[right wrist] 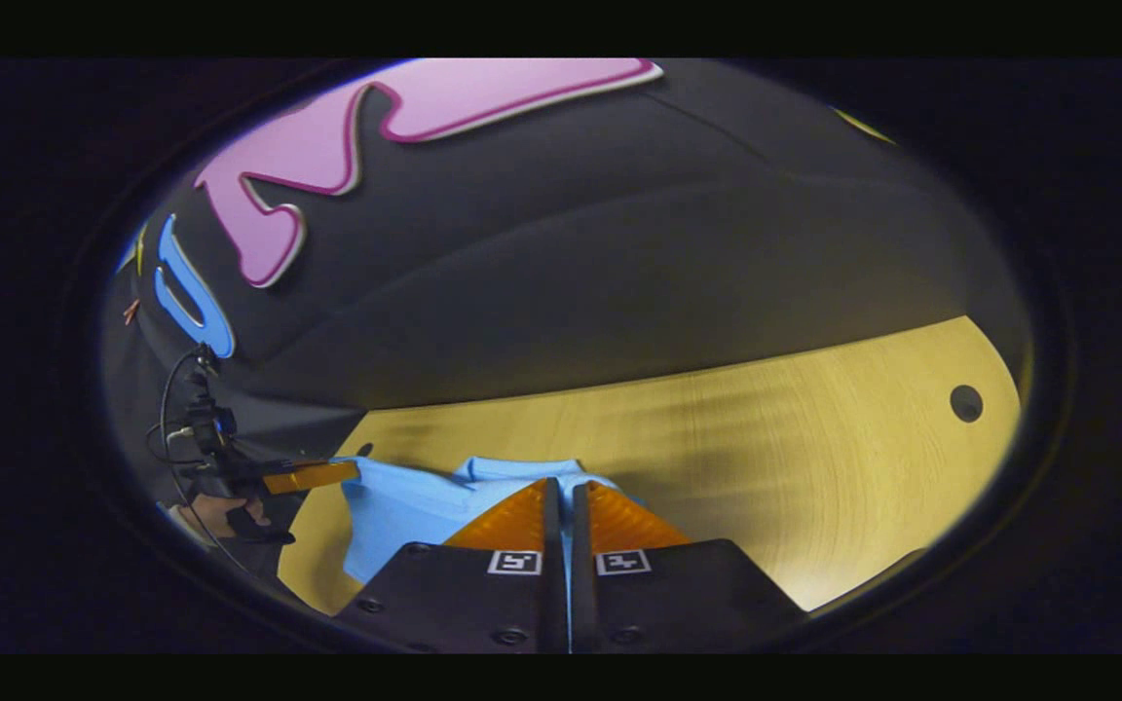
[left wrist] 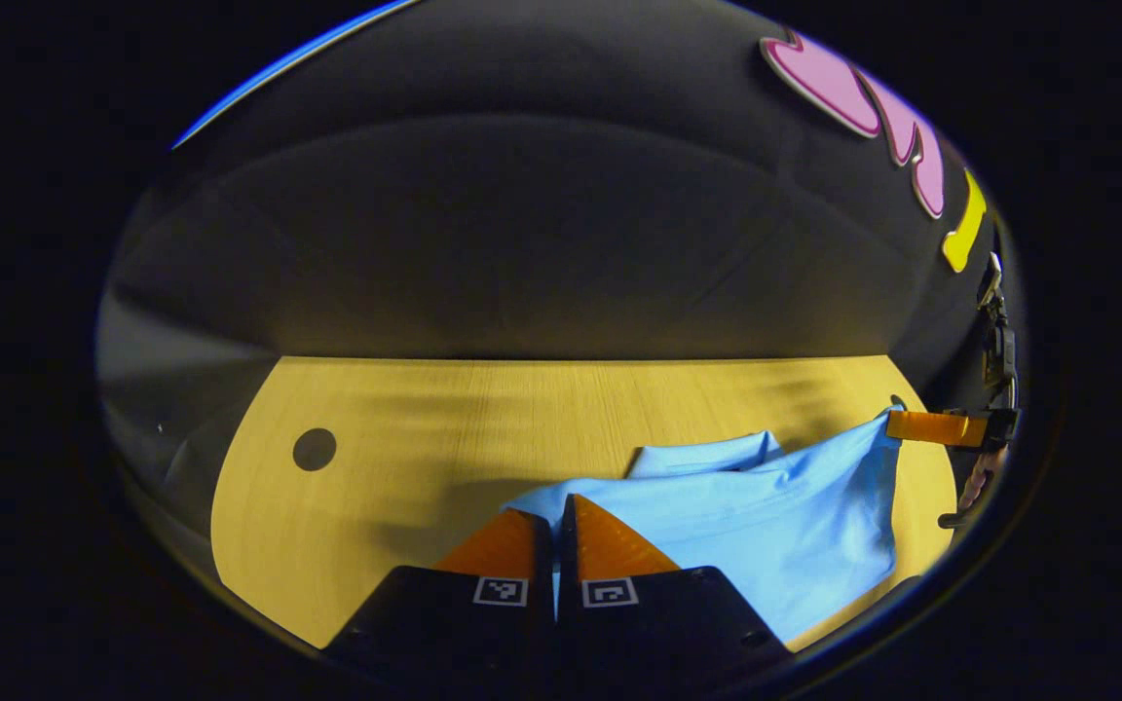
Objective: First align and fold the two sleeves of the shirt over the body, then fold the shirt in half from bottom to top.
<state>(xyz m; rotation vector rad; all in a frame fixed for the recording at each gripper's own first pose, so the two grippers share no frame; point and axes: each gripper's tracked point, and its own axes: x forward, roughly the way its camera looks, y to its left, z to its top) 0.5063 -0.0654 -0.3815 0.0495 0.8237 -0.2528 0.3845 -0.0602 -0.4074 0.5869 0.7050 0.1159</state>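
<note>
A light blue shirt (left wrist: 775, 516) lies on the wooden table (left wrist: 405, 409), its collar (left wrist: 707, 454) toward the back wall. In the left gripper view, my left gripper (left wrist: 553, 504) sits shut on the shirt's near edge. Farther right, my right gripper (left wrist: 902, 426) pinches another corner, and the cloth stretches taut between the two. In the right gripper view, my right gripper (right wrist: 566, 487) is shut on the shirt (right wrist: 405, 506). At the left of that view, a hand (right wrist: 220, 514) holds my left gripper (right wrist: 347, 473) at the cloth's corner. The sleeves cannot be made out.
A round cable hole (left wrist: 315, 449) is cut in the table to the left of the shirt; it also appears as the hole (right wrist: 965, 402) at the far right. The black booth wall rises right behind the table (right wrist: 814, 438). Cables hang by the hand-held gripper.
</note>
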